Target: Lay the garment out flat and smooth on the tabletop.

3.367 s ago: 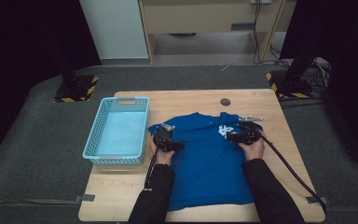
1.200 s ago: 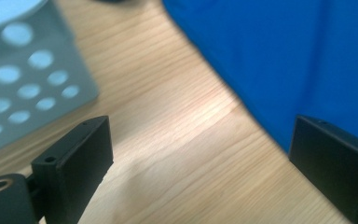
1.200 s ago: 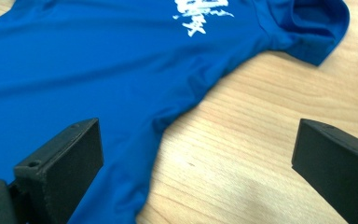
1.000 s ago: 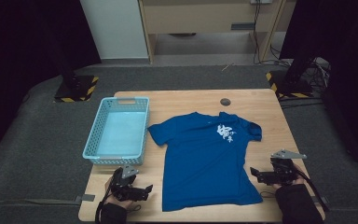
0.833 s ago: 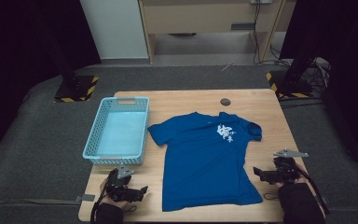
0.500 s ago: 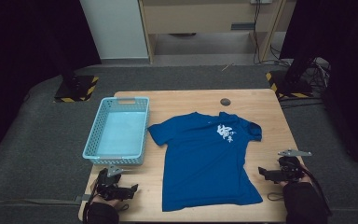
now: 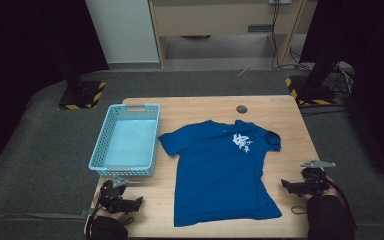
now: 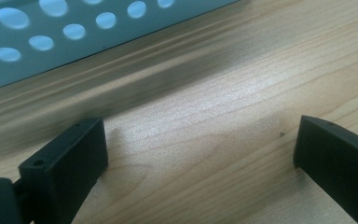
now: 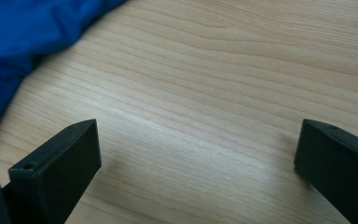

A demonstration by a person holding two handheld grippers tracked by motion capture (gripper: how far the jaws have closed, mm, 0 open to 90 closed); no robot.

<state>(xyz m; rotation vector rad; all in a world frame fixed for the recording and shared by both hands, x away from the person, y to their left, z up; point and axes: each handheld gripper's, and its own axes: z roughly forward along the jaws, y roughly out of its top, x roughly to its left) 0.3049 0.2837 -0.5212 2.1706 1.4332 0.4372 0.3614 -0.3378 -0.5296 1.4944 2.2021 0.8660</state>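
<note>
A: Grey carpet all round, dark curtains at the sides, pale wooden counter [image 7: 280, 115] in the middle. Biggest thing on it?

B: Blue T-shirt [image 7: 220, 175], spread flat, front up, white print on the chest, collar toward the far edge. It lies around the counter's middle, hem near the person's edge.

A: Next?

B: Light blue basket [image 7: 96, 155], perforated walls, left of the shirt, just beside its left sleeve but apart. Nothing visible inside.

A: Grippers?

B: Left gripper [image 7: 139, 201] sits at the near left corner, just in front of the basket's near wall, well apart from the shirt. Its own view has the jaws wide over bare wood, basket wall [image 8: 74, 42] across the top. Holding nothing.

A: Right one?

B: Right gripper [image 7: 284, 183] at the near right edge, near the shirt's right hem, not touching. Its view: jaws wide, bare wood between them, shirt edge [image 9: 23, 42] in the upper left corner. Nothing held.

A: Anything small?

B: Dark round spot [image 7: 241, 108] on the counter's far side, beyond the collar. Can't tell what it is.
</note>
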